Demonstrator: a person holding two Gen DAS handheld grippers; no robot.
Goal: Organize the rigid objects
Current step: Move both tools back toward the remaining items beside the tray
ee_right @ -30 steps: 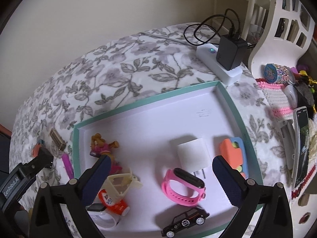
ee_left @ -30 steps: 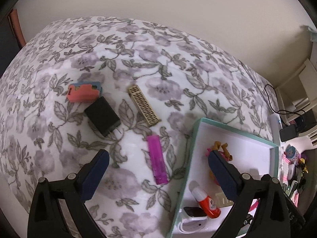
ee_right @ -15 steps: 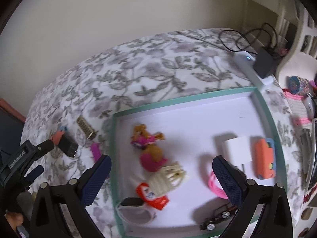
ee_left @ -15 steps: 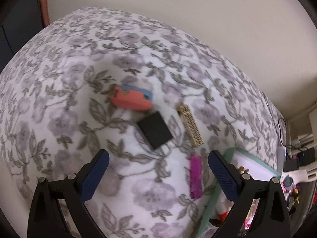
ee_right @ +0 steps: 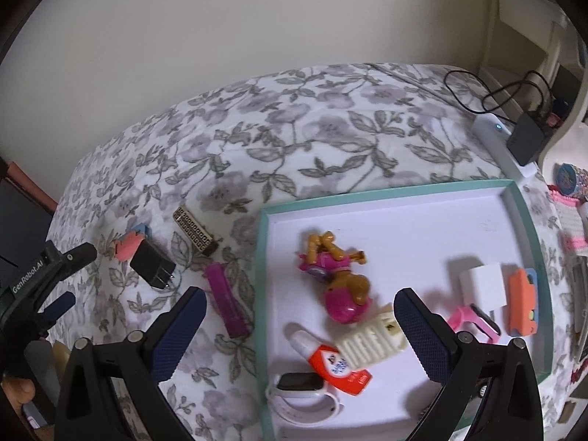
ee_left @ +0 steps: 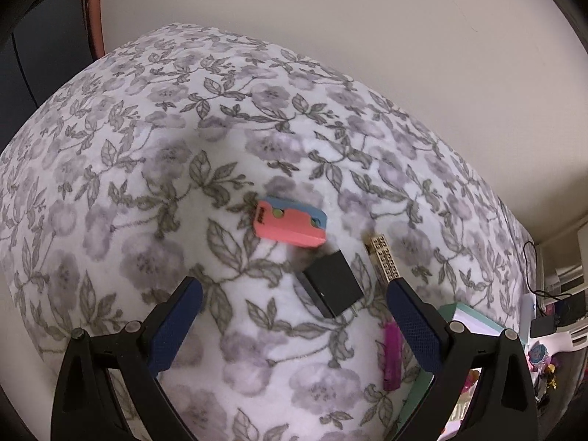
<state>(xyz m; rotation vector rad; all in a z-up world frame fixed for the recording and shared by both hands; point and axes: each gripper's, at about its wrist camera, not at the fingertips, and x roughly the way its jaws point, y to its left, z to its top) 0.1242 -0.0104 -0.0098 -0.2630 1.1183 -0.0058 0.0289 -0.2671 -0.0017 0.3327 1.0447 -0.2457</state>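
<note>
A pink and blue case (ee_left: 290, 223), a black charger cube (ee_left: 332, 288), a gold patterned bar (ee_left: 384, 262) and a magenta lighter (ee_left: 391, 354) lie on the floral bedspread. My left gripper (ee_left: 292, 318) is open and empty, just short of the black cube. My right gripper (ee_right: 299, 325) is open and empty above the left part of the teal-rimmed white tray (ee_right: 525, 213). In the right wrist view the tray holds a toy dog (ee_right: 340, 277), a glue bottle (ee_right: 330, 362), a cream clip (ee_right: 371, 340), a white watch (ee_right: 299, 395), a white charger (ee_right: 483, 286) and an orange case (ee_right: 522, 303). The left gripper (ee_right: 55, 279) shows there at far left.
A white power strip with a black adapter (ee_right: 523, 139) and cable lies at the bed's far right corner. Small clutter (ee_right: 571, 198) sits on a white stand to the right of the tray. A wall runs behind the bed.
My left gripper swung left and closer to the loose items, so the tray has nearly left its view. My right gripper shifted left over the tray's left part.
</note>
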